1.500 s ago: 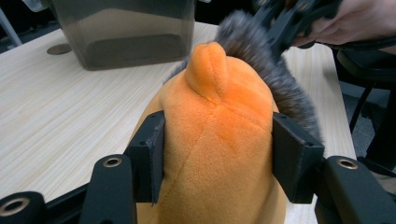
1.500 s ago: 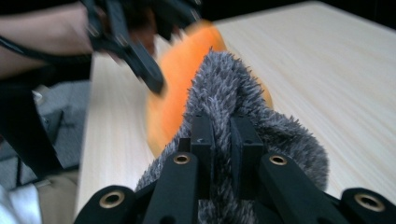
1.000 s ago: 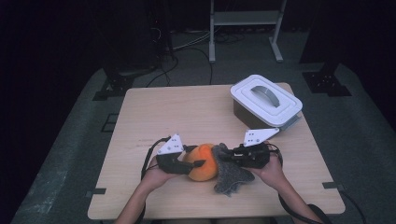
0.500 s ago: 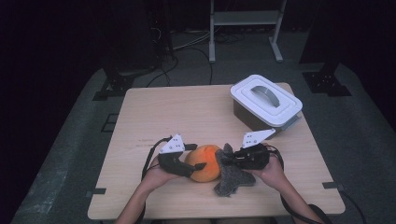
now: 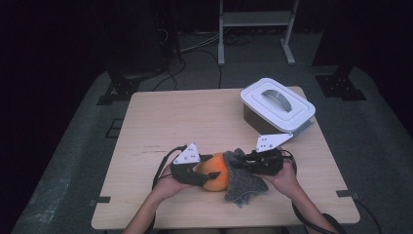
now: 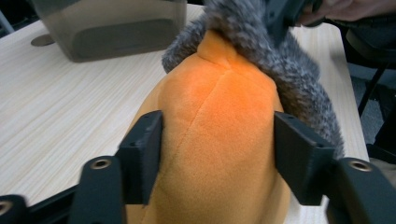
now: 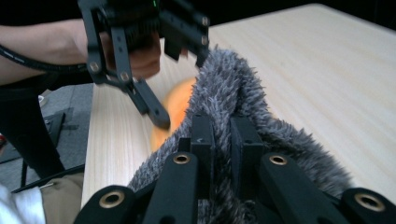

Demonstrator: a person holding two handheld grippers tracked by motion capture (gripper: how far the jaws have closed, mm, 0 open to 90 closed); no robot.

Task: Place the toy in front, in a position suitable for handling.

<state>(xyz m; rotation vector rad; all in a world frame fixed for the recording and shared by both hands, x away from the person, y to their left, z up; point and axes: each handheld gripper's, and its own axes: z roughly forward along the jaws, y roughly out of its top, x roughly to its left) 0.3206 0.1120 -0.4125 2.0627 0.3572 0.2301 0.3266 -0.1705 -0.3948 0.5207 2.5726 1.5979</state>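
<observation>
Toward the table's (image 5: 170, 122) far right corner: grey bin (image 5: 272, 119), closed under a white lid (image 5: 276, 104) with a grey handle, contents hidden. Near the front edge, between both hands: orange plush (image 5: 216, 175) with a grey furry cover (image 5: 243, 183) draped against its right side and spilling onto the wood.

From the high view: left gripper (image 5: 195, 174) at the plush's left, right gripper (image 5: 248, 162) at the cover's top edge; jaw states too small to read there.

From the left gripper view: left gripper (image 6: 217, 149) straddling the orange plush (image 6: 219, 140), jaws just closing in, both pads against its flanks, seam running up the middle; grey furry cover (image 6: 285, 60) pulled partway over the tip; bin's smoky wall (image 6: 116, 28) beyond, top cut off.

From the right gripper view: right gripper (image 7: 222, 140) with jaws nearly together, clamped on a fold of the grey furry cover (image 7: 238, 93); orange plush (image 7: 180, 105) blurred and mostly hidden behind fur; left gripper (image 7: 161, 88) facing in, part blurred.
</observation>
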